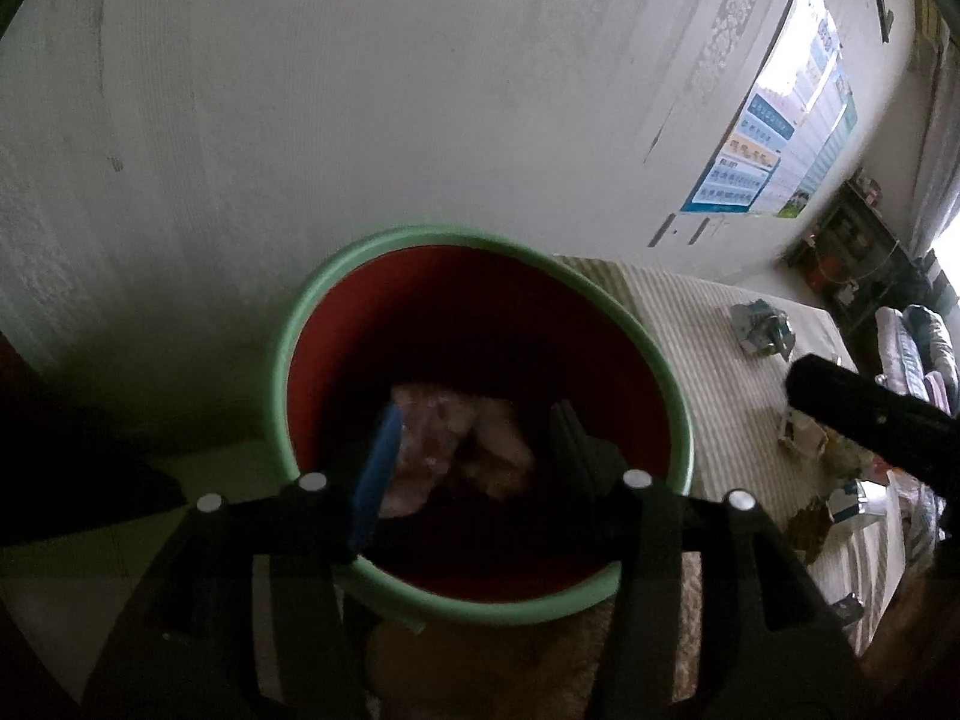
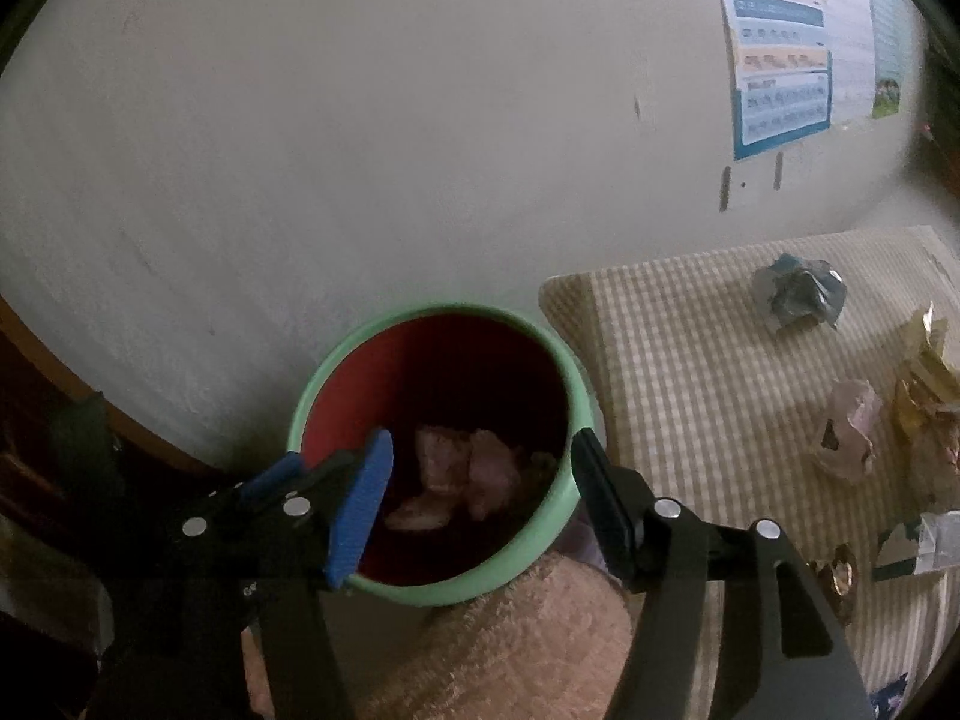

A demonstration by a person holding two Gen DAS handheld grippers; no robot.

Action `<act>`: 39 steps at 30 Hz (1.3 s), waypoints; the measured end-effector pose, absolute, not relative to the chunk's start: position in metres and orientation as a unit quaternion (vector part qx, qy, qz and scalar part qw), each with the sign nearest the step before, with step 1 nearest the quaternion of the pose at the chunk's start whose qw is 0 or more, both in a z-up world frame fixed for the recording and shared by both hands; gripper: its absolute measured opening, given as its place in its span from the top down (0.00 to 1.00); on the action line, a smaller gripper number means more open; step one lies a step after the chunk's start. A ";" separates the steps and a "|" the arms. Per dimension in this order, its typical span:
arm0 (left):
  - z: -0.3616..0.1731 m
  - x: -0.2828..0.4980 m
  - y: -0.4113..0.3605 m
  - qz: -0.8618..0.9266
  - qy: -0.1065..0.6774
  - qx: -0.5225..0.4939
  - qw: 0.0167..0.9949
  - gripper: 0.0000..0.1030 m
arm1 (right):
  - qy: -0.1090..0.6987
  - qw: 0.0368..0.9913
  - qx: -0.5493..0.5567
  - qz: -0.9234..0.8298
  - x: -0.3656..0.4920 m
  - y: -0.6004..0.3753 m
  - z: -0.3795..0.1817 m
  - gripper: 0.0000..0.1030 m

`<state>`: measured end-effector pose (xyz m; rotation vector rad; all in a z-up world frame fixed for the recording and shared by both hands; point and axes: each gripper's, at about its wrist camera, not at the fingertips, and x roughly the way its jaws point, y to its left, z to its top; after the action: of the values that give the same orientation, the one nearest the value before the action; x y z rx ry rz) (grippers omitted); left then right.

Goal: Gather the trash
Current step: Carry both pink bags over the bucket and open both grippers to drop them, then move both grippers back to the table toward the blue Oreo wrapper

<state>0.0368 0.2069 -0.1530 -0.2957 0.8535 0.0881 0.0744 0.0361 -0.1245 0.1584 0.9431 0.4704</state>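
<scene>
A round bin with a green rim (image 1: pixel 282 360) and red inside stands by the wall; it also shows in the right wrist view (image 2: pixel 576 384). Crumpled pinkish paper (image 1: pixel 456 444) lies at its bottom, seen too in the right wrist view (image 2: pixel 462 474). My left gripper (image 1: pixel 474 444) hovers open and empty over the bin mouth. My right gripper (image 2: pixel 480 480) is open and empty over the bin as well. More trash lies on the checked cloth: a bluish crumpled wrapper (image 2: pixel 798 291), a pink crumpled paper (image 2: pixel 849 429) and a golden wrapper (image 2: pixel 924 384).
A white wall with a blue poster (image 2: pixel 780 60) rises behind the bin. A checked cloth surface (image 2: pixel 690 360) lies right of the bin. A pink fluffy fabric (image 2: pixel 510 642) lies below the bin. A black gripper part (image 1: pixel 870 408) crosses the left wrist view's right side.
</scene>
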 end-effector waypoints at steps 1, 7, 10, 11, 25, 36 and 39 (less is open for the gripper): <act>-0.152 0.036 0.207 0.043 0.411 -0.142 0.899 0.52 | 0.449 0.862 0.078 0.222 0.074 0.033 -0.123 0.41; -0.139 0.034 0.198 0.036 0.400 -0.125 0.907 0.52 | 0.445 0.866 0.101 0.206 0.065 0.003 -0.116 0.40; -0.132 0.034 0.189 0.031 0.395 -0.115 0.911 0.52 | 0.439 0.870 0.111 0.194 0.059 -0.016 -0.111 0.40; -0.129 0.033 0.186 0.028 0.393 -0.111 0.913 0.52 | 0.437 0.872 0.114 0.190 0.057 -0.023 -0.109 0.40; -0.108 0.026 0.109 -0.048 0.390 -0.049 0.918 0.45 | 0.453 0.881 0.119 0.067 -0.017 -0.153 -0.117 0.35; -0.120 0.021 0.026 -0.135 0.425 -0.008 0.895 0.42 | 0.505 0.842 0.191 -0.008 -0.087 -0.248 -0.163 0.30; -0.125 0.017 0.010 -0.148 0.436 0.004 0.888 0.42 | 0.516 0.834 0.195 0.025 -0.079 -0.242 -0.171 0.28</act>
<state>0.0174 0.0100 -0.1246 0.0084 0.9057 -0.3080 -0.0794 -0.2417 -0.1712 0.4127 1.0934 0.0526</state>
